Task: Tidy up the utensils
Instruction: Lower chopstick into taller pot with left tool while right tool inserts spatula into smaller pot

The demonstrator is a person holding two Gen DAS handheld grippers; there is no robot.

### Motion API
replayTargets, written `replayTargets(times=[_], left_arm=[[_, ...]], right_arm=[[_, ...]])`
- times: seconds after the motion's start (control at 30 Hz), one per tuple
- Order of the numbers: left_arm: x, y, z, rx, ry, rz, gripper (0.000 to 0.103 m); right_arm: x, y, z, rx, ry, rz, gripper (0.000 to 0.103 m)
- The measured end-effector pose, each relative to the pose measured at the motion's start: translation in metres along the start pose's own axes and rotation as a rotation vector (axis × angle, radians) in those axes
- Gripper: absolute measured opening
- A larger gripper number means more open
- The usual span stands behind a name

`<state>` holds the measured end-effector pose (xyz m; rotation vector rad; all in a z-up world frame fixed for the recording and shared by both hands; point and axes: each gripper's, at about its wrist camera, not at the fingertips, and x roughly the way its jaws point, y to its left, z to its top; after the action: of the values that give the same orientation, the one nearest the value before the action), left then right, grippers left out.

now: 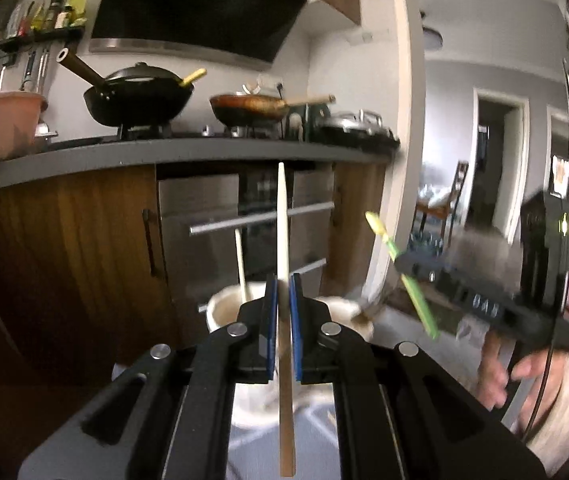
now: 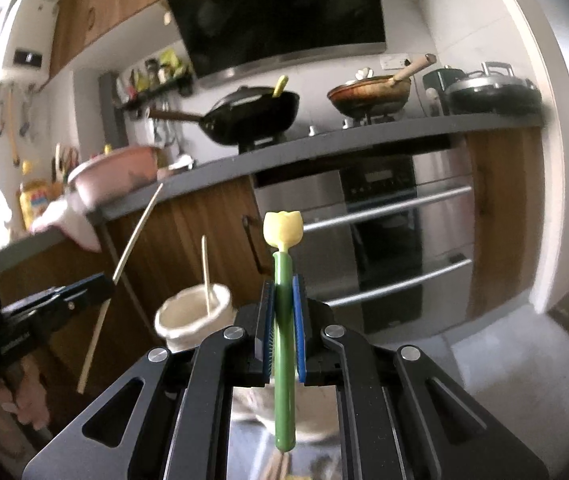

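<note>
Clamping a pale wooden chopstick (image 1: 283, 216) upright between its blue pads, the left tool (image 1: 283, 286) faces a grey-topped table (image 1: 164, 156) bearing a black wok (image 1: 138, 98) and a brown frying pan (image 1: 250, 106), with a steel oven (image 1: 220, 216) below; a cream ceramic utensil jar (image 1: 224, 308) stands beyond the pads.

From the right wrist, the right tool (image 2: 282, 292) grips a green-handled, yellow-tipped utensil (image 2: 283, 280) upright, the jar (image 2: 192, 316) to its left.
</note>
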<state>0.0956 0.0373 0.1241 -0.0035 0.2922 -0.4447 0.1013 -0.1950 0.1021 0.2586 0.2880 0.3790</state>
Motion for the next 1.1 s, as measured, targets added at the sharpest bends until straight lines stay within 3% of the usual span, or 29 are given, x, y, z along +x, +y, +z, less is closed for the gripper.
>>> replayTargets(times=[0.33, 0.67, 0.87, 1.1], left_arm=[[0.047, 0.030, 0.007, -0.161, -0.116, -0.100, 0.006], [0.063, 0.044, 0.010, -0.235, -0.169, -0.115, 0.006], [0.060, 0.047, 0.011, -0.215, -0.222, -0.041, 0.006], [0.063, 0.050, 0.005, -0.190, -0.248, 0.007, 0.006]], right_arm=[[0.047, -0.008, -0.006, 0.112, -0.042, 0.081, 0.010], [0.062, -0.008, -0.010, 0.102, -0.058, 0.048, 0.010], [0.064, -0.003, -0.006, 0.032, -0.095, 0.021, 0.010], [0.061, 0.002, -0.004, 0.010, -0.133, 0.072, 0.010]])
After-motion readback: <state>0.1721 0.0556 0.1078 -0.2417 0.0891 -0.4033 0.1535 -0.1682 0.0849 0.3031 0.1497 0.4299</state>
